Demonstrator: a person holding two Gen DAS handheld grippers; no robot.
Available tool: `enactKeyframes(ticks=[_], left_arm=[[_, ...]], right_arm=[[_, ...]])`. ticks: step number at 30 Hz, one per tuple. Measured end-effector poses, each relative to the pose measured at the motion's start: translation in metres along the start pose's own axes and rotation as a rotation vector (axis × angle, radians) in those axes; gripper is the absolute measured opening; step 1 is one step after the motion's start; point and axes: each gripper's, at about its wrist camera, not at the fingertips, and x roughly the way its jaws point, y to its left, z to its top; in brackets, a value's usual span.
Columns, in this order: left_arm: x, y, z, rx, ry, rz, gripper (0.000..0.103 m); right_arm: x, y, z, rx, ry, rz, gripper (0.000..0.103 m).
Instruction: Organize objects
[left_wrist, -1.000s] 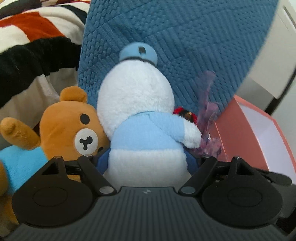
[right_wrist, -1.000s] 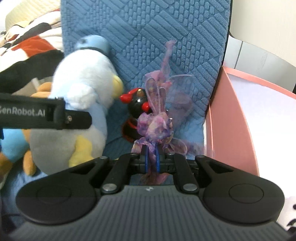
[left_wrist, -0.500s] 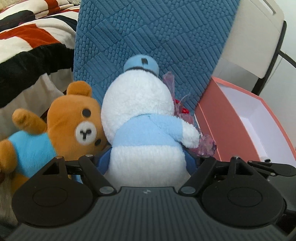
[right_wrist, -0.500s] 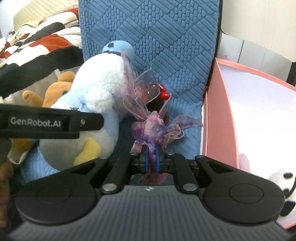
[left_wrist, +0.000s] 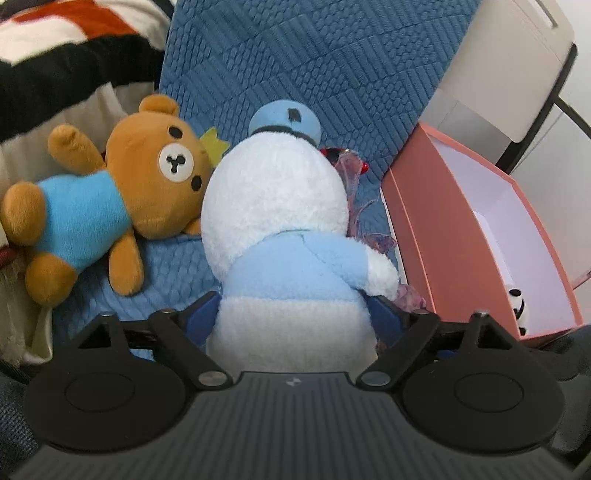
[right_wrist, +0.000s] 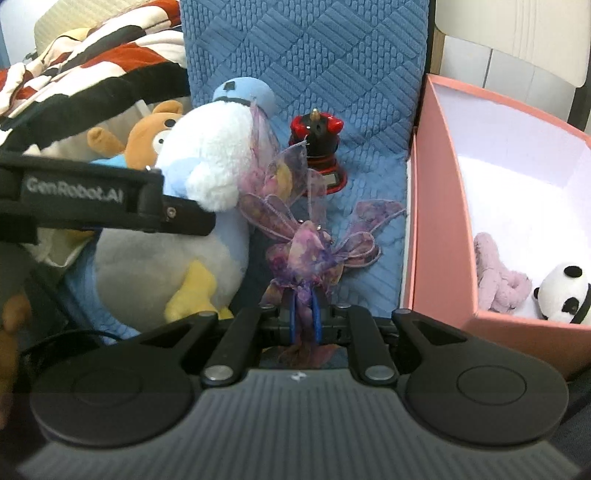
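Note:
My left gripper (left_wrist: 293, 314) is shut on a white and light-blue duck plush (left_wrist: 284, 221) with a blue cap, held upright above the blue cushion; the plush also shows in the right wrist view (right_wrist: 199, 206). My right gripper (right_wrist: 304, 314) is shut on a purple ribbon bow (right_wrist: 314, 243), held just left of the pink box (right_wrist: 436, 229). A brown bear plush (left_wrist: 110, 195) in a blue shirt lies on the cushion left of the duck. A red and black toy figure (right_wrist: 317, 147) stands against the cushion behind the bow.
The pink box (left_wrist: 443, 221) stands open at the right; a panda plush (right_wrist: 565, 291) and a pink plush (right_wrist: 495, 277) lie inside. A blue quilted cushion (right_wrist: 332, 74) stands behind. A striped blanket (left_wrist: 55, 55) lies at the left.
Both grippers have pulled back and risen with their loads. The bear, the red figure and the inside of the pink box have come into fuller view.

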Motion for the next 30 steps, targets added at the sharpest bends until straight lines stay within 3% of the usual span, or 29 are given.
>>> enactKeyframes(ticks=[3, 7, 15, 21, 23, 25, 30], left_arm=[[0.001, 0.009, 0.001, -0.064, 0.019, -0.050, 0.095], [0.005, 0.027, 0.003, -0.173, 0.045, -0.124, 0.097], [0.027, 0.047, 0.012, -0.298, 0.112, -0.219, 0.102], [0.041, 0.045, 0.020, -0.290, 0.139, -0.234, 0.103], [0.044, 0.046, 0.022, -0.292, 0.147, -0.249, 0.103], [0.044, 0.049, 0.023, -0.311, 0.147, -0.264, 0.103], [0.040, 0.059, 0.024, -0.352, 0.133, -0.308, 0.103]], right_arm=[[0.002, 0.001, 0.000, -0.002, 0.015, 0.018, 0.023], [0.001, 0.004, 0.001, -0.011, 0.003, 0.023, 0.043], [0.020, 0.003, 0.013, 0.029, -0.005, 0.002, 0.046], [0.034, -0.004, 0.015, 0.092, 0.026, 0.000, 0.042], [0.035, -0.002, 0.014, 0.084, 0.035, -0.003, 0.023], [0.036, -0.001, 0.013, 0.074, 0.048, -0.007, 0.014], [0.034, 0.001, 0.013, 0.053, 0.044, -0.019, 0.011]])
